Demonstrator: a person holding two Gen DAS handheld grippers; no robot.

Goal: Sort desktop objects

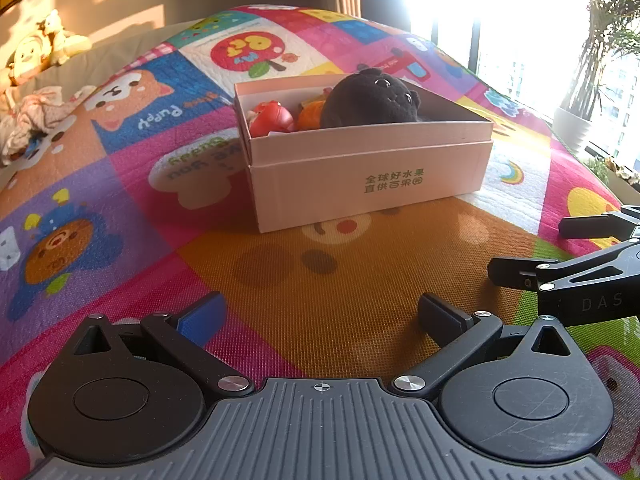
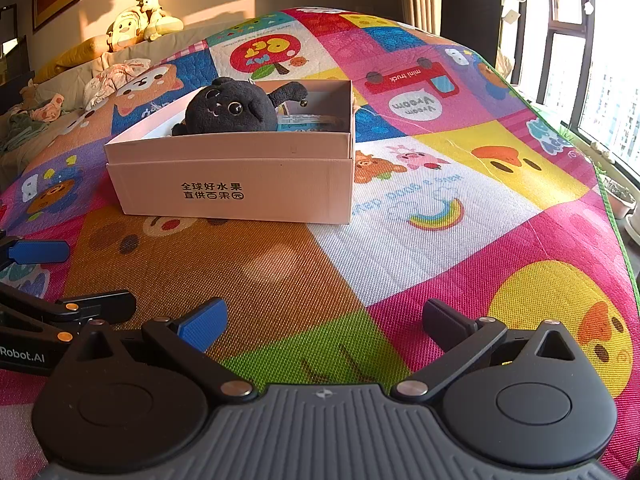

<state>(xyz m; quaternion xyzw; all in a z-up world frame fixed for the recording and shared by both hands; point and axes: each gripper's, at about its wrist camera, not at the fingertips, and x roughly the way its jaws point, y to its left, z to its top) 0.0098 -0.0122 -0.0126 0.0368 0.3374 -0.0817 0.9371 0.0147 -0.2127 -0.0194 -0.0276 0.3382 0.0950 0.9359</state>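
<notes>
Nothing loose is left on the play mat [image 2: 420, 240] that I can see from either wrist camera, so I judge the sorting to be at or very near its end. That mat, a bright patchwork of cartoon animals, fills both views, and its open stretch between me and the box is bare.

Next in size, the pink cardboard box [image 2: 240, 184] sits on the mat well ahead of both grippers, its printed side facing me. All the objects I can find are inside it. A black plush cat [image 2: 236, 108] lies on top, poking above the rim. From the left wrist view I also make out a red toy [image 1: 274, 118] and something orange [image 1: 310, 118] beside the plush (too hidden to name properly). From the right wrist view a light blue packet [image 2: 304, 122] shows behind the cat.

My left gripper [image 1: 320, 316] hovers low over the brown bear panel, jaws spread wide with nothing between them. My right gripper [image 2: 322, 322] is just beside it, likewise spread and holding nothing.

What remains, as I judge it, is only a check of the mat areas outside these views. The soft toys and clothes at the far edge seem to be room clutter, not mine to sort.
</notes>
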